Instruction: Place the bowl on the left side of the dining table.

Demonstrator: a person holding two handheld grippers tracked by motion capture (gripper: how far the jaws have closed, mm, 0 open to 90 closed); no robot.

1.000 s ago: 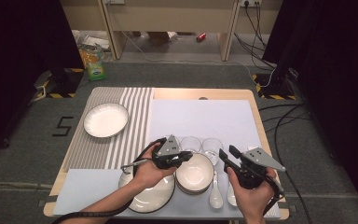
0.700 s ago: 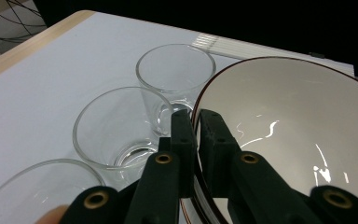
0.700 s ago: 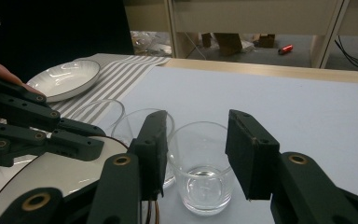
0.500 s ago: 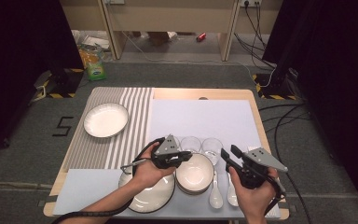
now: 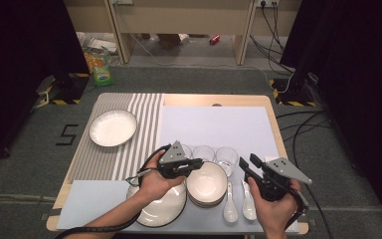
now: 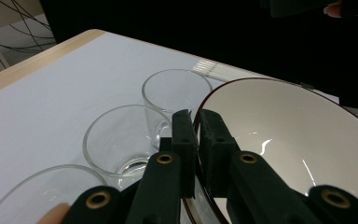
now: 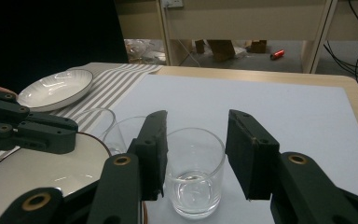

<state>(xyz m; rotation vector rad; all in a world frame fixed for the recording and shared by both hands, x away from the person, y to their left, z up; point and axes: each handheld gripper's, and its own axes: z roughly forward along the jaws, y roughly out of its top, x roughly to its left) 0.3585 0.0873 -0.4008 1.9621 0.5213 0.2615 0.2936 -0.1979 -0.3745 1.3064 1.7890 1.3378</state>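
Note:
A stack of white bowls with dark rims (image 5: pixel 208 183) stands near the front of the pale blue mat. My left gripper (image 5: pixel 199 163) is shut on the far-left rim of the top bowl (image 6: pixel 284 126); in the left gripper view the jaws (image 6: pixel 197 122) pinch the rim from both sides. A row of three clear glasses sits just behind the bowls. My right gripper (image 5: pixel 247 162) hangs open in front of the rightmost glass (image 5: pixel 227 159). In the right gripper view that glass (image 7: pixel 195 172) stands in line with the gap between the jaws (image 7: pixel 196 122), untouched.
A large white plate (image 5: pixel 161 209) lies front left of the stack under my left hand. Two white spoons (image 5: pixel 230 209) lie right of the bowls. Another white plate (image 5: pixel 113 128) rests on the striped mat (image 5: pixel 144 114) at the back left. The far half of the blue mat (image 5: pixel 219 122) is bare.

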